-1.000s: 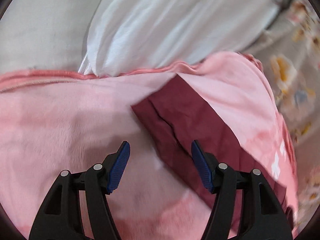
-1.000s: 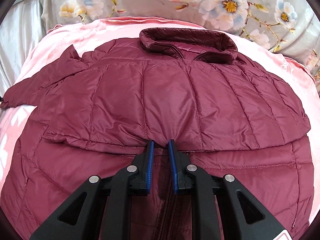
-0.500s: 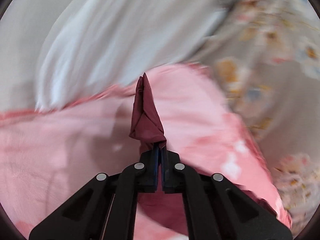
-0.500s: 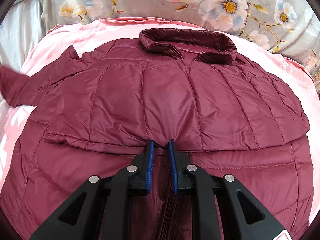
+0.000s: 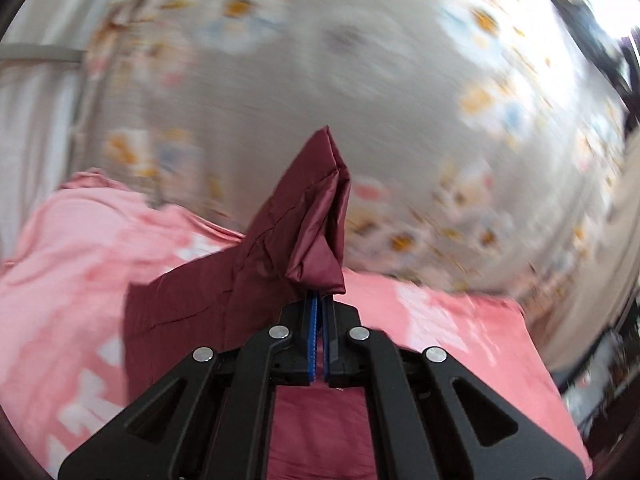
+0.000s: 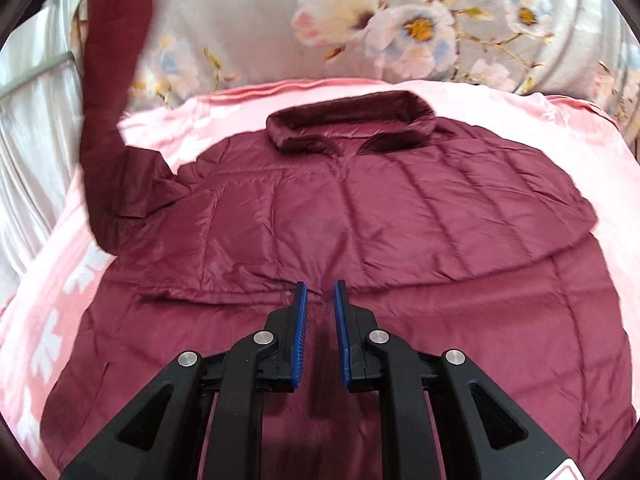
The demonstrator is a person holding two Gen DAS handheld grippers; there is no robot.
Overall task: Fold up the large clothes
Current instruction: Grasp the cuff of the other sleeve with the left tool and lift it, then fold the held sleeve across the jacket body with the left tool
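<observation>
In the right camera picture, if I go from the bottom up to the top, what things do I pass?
Right tool → maroon puffer jacket → jacket collar → pink blanket → flowery grey bedding.

Raised sleeve [image 6: 108,92] blocks the left; jacket [image 6: 360,208] top seemingly clear.

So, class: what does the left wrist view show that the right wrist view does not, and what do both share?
Only the left wrist view shows the left gripper shut on the sleeve cuff. Only the right wrist view shows the jacket's collar, its quilted body, and the right gripper, its jaws closing with nothing between them. Both show the maroon sleeve lifted, the pink blanket and the floral sheet.
</observation>
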